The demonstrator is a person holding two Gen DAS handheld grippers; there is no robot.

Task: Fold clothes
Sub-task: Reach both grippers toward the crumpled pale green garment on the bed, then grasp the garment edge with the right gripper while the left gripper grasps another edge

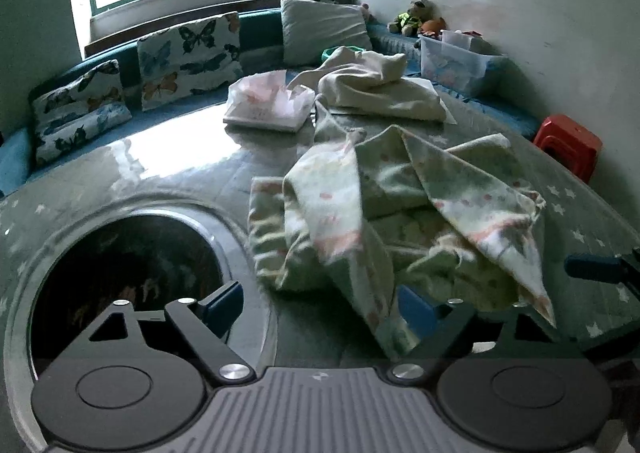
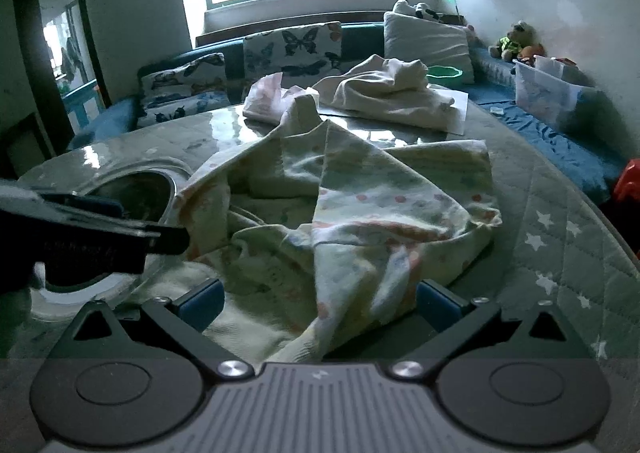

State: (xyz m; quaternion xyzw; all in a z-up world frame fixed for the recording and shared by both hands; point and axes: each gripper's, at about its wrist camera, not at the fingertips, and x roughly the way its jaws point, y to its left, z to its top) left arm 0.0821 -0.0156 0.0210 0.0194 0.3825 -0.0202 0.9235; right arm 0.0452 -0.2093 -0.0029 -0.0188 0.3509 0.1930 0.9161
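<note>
Garment status: patterned garment [image 2: 360,213] lies crumpled mid-counter, near the front edge, not yet flattened or folded. Left tool [image 1: 316,307] is spread wide, holding nothing; a fabric fold hangs between its fingers but they aren't pinched on it. Right tool [image 2: 320,303] is likewise wide open, with a low flap of the garment lying in the gap, nothing gripped. My read: both are lined up on the near hem so each can take a corner and pull it flat. Cream garment [image 1: 380,89] and pink folded piece [image 1: 268,101] sit toward the counter's far edge, likely parked clear of the work. Round dark inset [image 1: 128,285] in the counter [image 1: 580,213] sits at the front-left, just beside the cloth, a snag risk.
</note>
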